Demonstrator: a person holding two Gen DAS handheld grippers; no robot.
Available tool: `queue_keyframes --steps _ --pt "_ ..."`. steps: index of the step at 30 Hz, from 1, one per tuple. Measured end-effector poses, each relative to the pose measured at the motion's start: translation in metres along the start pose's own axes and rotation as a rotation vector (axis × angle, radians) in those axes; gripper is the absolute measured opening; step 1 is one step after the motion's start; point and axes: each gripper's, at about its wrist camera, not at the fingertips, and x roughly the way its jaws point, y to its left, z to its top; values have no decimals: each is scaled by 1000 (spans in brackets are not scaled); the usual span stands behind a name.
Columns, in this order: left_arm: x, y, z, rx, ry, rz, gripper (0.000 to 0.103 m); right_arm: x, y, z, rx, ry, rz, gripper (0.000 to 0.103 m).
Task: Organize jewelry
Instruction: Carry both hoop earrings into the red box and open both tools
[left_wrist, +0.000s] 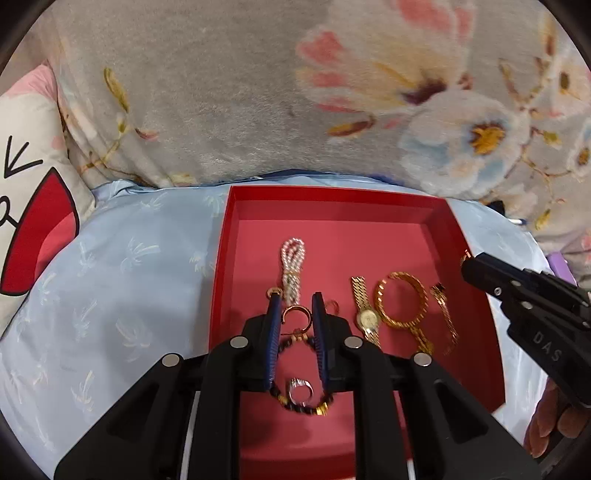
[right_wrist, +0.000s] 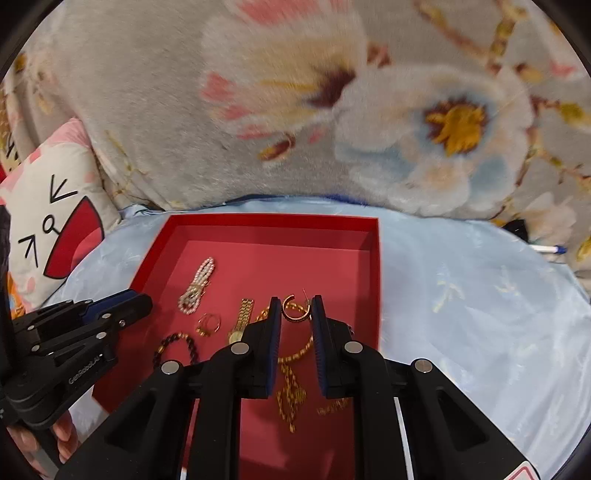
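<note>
A red box lies open on pale blue cloth. In the left wrist view my left gripper hovers over the box's near left part, its pads shut on a gold hoop earring. Under it lie a dark bead bracelet and a silver ring. My right gripper is over the box's right side, shut on a second gold hoop earring. On the box floor are a pearl bracelet, a gold watch and a gold chain.
A thick grey floral blanket rises right behind the box. A cartoon pillow sits at the far left. Pale blue cloth spreads right of the box, with a pen at its far edge. A person's fingers grip the right tool.
</note>
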Motion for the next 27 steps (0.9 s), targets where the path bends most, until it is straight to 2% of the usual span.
queue_keyframes --steps 4,11,14,16,18,20,23,27 --pt "24 4 12 -12 34 21 16 32 -11 12 46 52 -6 15" --pt "41 8 19 -31 59 32 17 55 -14 18 56 103 5 16" --pt "42 10 21 -44 54 36 20 56 -16 18 69 87 5 16" --pt "41 11 21 -46 51 45 31 54 -18 17 80 76 10 17" --pt "40 11 22 -44 45 60 35 52 -20 17 85 66 10 17" --pt "37 12 21 -38 35 79 36 45 -22 16 84 44 7 17" --pt "26 15 18 -43 15 87 46 32 -24 12 79 19 11 20" --pt "2 17 10 -32 -30 88 47 5 -27 1 65 -34 0 26"
